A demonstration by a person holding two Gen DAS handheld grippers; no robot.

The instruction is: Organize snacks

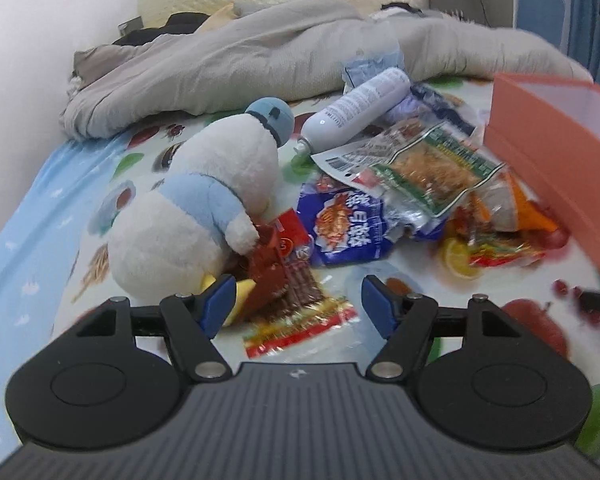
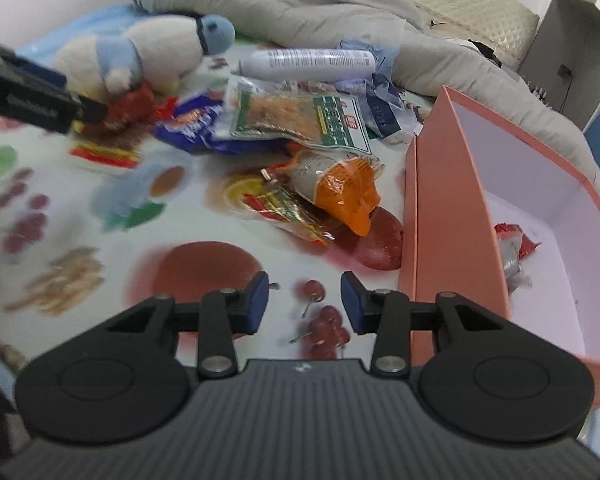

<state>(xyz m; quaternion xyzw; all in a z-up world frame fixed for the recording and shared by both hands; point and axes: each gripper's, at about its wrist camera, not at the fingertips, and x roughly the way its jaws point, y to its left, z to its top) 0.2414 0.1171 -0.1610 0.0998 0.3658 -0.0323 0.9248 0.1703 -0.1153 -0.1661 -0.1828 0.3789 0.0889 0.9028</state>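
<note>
Snack packets lie piled on the fruit-print bed sheet. Among them are a blue bag (image 1: 344, 228), a clear green-edged bag (image 1: 432, 172) and an orange-ended packet (image 2: 340, 188). My left gripper (image 1: 299, 298) is open just above a dark red packet (image 1: 288, 280) that lies against a white plush toy (image 1: 188, 208); its pads touch nothing. My right gripper (image 2: 304, 294) is open over the bare sheet, nothing between its fingers, close to the left of the open pink box (image 2: 440, 200). A red and silver wrapper (image 2: 512, 248) lies inside the box.
A white spray bottle (image 1: 356, 112) lies behind the pile. A grey duvet (image 1: 220, 60) is bunched at the back against the wall. A red-striped flat packet (image 2: 284, 212) lies near the box. The sheet in front of the pile is bare.
</note>
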